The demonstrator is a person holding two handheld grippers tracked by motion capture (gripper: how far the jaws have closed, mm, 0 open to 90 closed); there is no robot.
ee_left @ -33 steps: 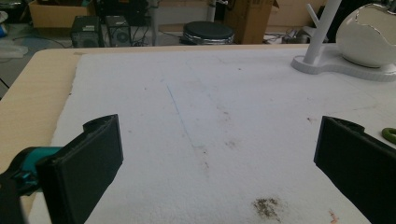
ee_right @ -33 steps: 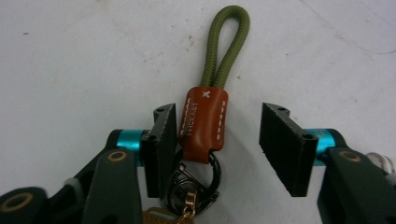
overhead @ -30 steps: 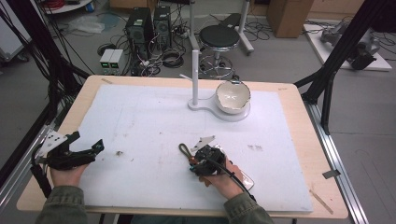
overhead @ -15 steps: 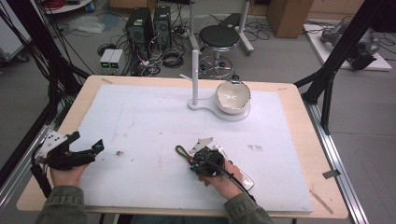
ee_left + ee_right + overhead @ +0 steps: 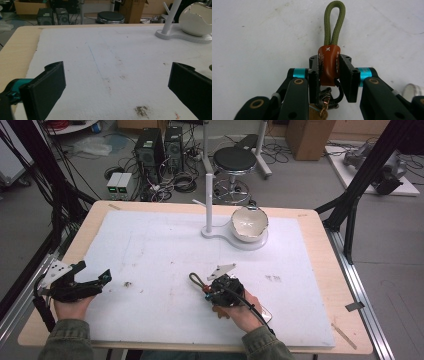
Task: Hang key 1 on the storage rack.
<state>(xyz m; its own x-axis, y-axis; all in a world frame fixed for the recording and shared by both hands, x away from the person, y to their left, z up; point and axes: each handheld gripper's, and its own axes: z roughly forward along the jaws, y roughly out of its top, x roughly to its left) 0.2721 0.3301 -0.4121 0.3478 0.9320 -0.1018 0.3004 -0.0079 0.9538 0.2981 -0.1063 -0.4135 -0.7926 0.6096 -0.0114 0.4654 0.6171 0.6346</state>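
The key strap sits clamped between the jaws of the right gripper, pinched at its brown leather sleeve, with its olive cord loop reaching out beyond the jaw tips over the mat; from above it lies near the front middle of the table, its loop pointing left and far. Beneath the sleeve a dark clip and some small metal bits hang between the jaws, too crowded to make out. A silver object at the right edge is cut off. The white mat is scuffed and stained, and covers most of the wooden table; a white stand and a cracked white bowl stand at its far side. Past the table are a stool, computer cases and cables on the floor. The left gripper rests at the near left, held level, its jaws spread wide with nothing between them.
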